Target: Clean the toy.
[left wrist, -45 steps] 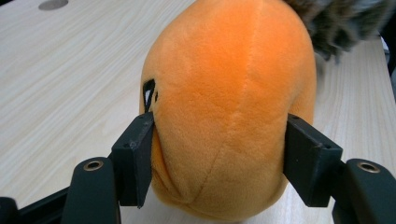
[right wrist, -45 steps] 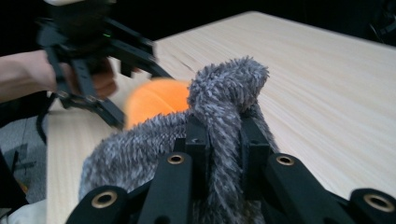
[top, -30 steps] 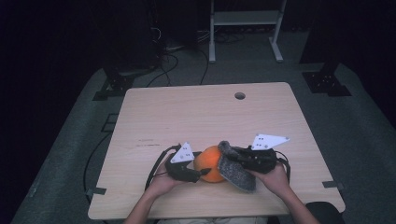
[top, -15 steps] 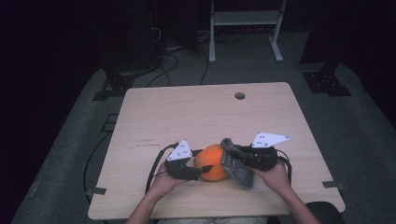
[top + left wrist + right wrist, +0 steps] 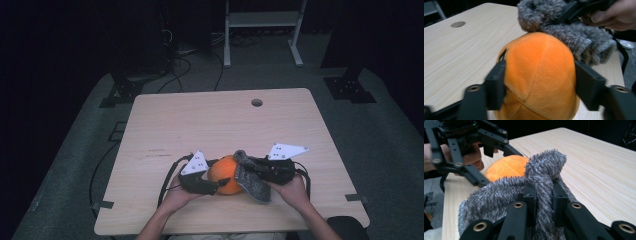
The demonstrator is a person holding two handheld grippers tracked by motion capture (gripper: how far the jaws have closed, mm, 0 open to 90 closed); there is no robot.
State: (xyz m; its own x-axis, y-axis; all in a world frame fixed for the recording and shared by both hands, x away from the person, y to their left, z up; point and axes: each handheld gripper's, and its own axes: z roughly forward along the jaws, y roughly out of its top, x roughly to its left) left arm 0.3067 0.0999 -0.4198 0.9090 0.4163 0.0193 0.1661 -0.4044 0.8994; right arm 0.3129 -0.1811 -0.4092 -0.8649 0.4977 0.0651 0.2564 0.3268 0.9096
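Orange plush ball [image 5: 539,77] sat between the left gripper [image 5: 540,85]'s just-widened jaws; the right gripper [image 5: 541,195], at three o'clock, pinched a grey furry sock [image 5: 499,195]. Loosened, the ball might have rolled away.

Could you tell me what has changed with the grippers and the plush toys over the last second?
The left gripper has just been opening its jaws, with the orange plush ball between them. The right gripper stays shut on the grey furry fabric. Ball, fabric and both hands have barely shifted on the table.
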